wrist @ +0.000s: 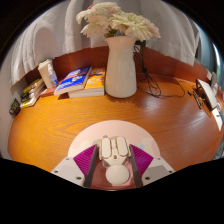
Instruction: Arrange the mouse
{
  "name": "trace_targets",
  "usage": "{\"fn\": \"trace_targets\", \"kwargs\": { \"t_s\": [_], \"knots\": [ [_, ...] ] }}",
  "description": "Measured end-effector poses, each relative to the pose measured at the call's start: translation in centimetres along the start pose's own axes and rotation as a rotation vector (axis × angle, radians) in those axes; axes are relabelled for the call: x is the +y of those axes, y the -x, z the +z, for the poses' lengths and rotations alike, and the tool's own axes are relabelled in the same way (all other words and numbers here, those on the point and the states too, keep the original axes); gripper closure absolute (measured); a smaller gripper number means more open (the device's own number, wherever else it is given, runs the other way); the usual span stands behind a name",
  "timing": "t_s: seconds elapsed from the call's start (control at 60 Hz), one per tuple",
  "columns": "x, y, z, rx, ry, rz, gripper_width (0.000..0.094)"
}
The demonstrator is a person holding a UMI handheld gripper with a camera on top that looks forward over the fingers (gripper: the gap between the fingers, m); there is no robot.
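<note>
Two short fingers on the gripper (117,160), at about 6 o'clock. White and grey on the outside. Bright purple pads (86,160) on the inside faces, shaped like slanted wedges. Pale curved plate just behind them.

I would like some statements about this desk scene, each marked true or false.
1. A white mouse sits between the gripper fingers. True.
2. The vase lies on its side. False: it stands upright on the table.
3. The vase holds pale flowers. True.
4. The books are stacked on the mouse. False: they lie on the table far beyond the fingers, beside the vase.
5. The table is glass. False: it looks like wood.
</note>
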State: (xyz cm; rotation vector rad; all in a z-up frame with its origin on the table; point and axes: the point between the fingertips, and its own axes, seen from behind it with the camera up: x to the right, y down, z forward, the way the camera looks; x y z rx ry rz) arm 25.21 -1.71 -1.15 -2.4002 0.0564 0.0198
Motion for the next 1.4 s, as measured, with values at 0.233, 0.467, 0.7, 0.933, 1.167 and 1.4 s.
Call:
{"fn": "trace_targets", "kwargs": {
  "t_s": [0.233, 0.467, 0.7, 0.933, 1.167, 1.4],
  "knots": [
    [-1.0, 1.9, -1.2, 0.009, 0.039, -0.081, 0.0067],
    [-7.6, 5.6, -9.4, 0.026, -0.107, -0.068, 0.0066],
    [-10.7, 11.1, -18.8, 0.003, -0.223, -0.082, 0.0067],
    [-8.9, 17.2, -25.4, -0.055, -0.279, -0.085, 0.0071],
    [-4.6, 21.7, -27.7, -0.095, -0.262, -0.128, 0.0074],
    [-2.6, 24.4, -28.6, -0.115, -0.251, -0.136, 0.0073]
  ]
}}
